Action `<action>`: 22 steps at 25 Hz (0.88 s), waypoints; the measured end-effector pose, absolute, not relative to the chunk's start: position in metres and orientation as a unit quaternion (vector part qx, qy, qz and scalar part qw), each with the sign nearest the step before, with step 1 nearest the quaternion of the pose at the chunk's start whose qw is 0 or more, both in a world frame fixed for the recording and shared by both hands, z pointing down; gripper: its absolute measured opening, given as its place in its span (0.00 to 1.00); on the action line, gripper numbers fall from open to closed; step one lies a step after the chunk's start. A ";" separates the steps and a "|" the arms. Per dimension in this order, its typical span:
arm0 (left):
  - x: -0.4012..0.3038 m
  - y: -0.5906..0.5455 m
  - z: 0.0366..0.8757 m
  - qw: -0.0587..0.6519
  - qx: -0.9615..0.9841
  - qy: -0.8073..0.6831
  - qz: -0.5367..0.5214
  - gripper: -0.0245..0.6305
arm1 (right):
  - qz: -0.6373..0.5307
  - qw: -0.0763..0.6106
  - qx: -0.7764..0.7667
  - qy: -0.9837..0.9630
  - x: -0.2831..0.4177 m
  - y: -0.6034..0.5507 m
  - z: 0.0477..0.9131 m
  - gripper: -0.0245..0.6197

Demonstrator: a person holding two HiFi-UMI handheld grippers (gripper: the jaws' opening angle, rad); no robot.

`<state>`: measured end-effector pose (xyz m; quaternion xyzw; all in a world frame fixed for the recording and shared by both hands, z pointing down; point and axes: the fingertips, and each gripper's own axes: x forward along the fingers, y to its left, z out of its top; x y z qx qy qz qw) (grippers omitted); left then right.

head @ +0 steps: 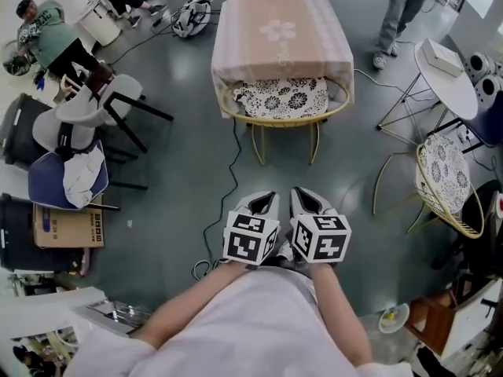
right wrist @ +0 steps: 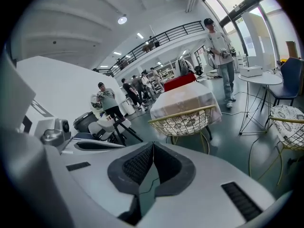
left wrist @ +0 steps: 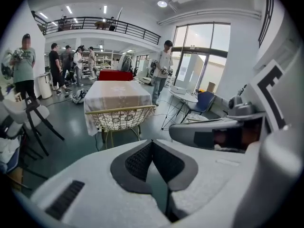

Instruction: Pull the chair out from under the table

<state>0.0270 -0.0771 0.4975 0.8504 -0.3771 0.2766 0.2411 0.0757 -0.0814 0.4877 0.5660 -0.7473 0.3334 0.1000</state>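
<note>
Chair (head: 283, 99) half under table (head: 281, 34) edge

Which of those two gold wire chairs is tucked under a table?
The chair straight ahead, its patterned seat under the cloth-covered table. The other chair stands free on the right, beside the round white table.

Part of the chair (head: 283, 99) is hidden under the draped table (head: 281, 49).
</note>
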 end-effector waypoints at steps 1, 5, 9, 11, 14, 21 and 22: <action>0.027 -0.079 0.498 0.244 0.848 -0.380 0.276 0.04 | 0.335 0.101 0.563 -0.749 0.076 -0.082 0.489 0.04; 0.029 -0.087 0.497 0.246 0.846 -0.388 0.270 0.04 | 0.332 0.107 0.561 -0.751 0.079 -0.085 0.489 0.04; 0.034 -0.098 0.500 0.251 0.846 -0.388 0.266 0.04 | 0.331 0.120 0.558 -0.751 0.083 -0.088 0.494 0.04; 0.037 -0.107 0.502 0.254 0.845 -0.388 0.265 0.04 | 0.331 0.126 0.558 -0.751 0.087 -0.094 0.498 0.04; 0.039 -0.127 0.508 0.255 0.845 -0.390 0.263 0.04 | 0.324 0.139 0.557 -0.752 0.092 -0.108 0.502 0.04; 0.043 -0.193 0.518 0.244 0.845 -0.390 0.274 0.04 | 0.297 0.178 0.550 -0.759 0.106 -0.162 0.506 0.04; 0.044 -0.202 0.518 0.239 0.846 -0.389 0.277 0.04 | 0.291 0.186 0.548 -0.761 0.107 -0.171 0.506 0.04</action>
